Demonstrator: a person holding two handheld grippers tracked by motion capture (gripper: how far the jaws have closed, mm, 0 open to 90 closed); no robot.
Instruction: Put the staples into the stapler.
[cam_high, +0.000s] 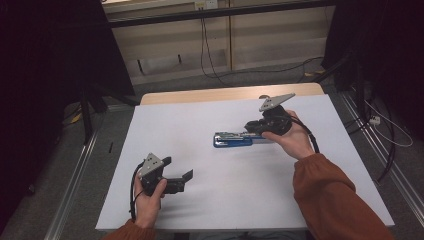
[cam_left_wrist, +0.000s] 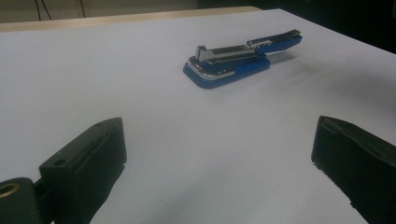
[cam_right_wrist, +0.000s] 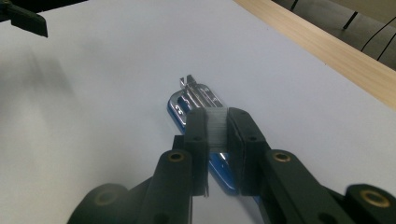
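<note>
The right gripper (cam_right_wrist: 217, 140) is sitting nearest its own camera, its 2 jaws nearly closed on a pale strip of staples, pressing it from both sides just above the blue stapler (cam_right_wrist: 196, 105). The stapler (cam_high: 234, 139) is lying open near the middle of the white tabletop (cam_high: 200, 120), its metal magazine showing; no lettering on it is readable. The left gripper (cam_high: 181, 181) is hovering over the near left part of the tabletop, well apart from the stapler (cam_left_wrist: 233, 60), its jaws standing wide with nothing between them. Dark cables are trailing on the floor beyond the tabletop's wooden far edge (cam_high: 225, 93).
</note>
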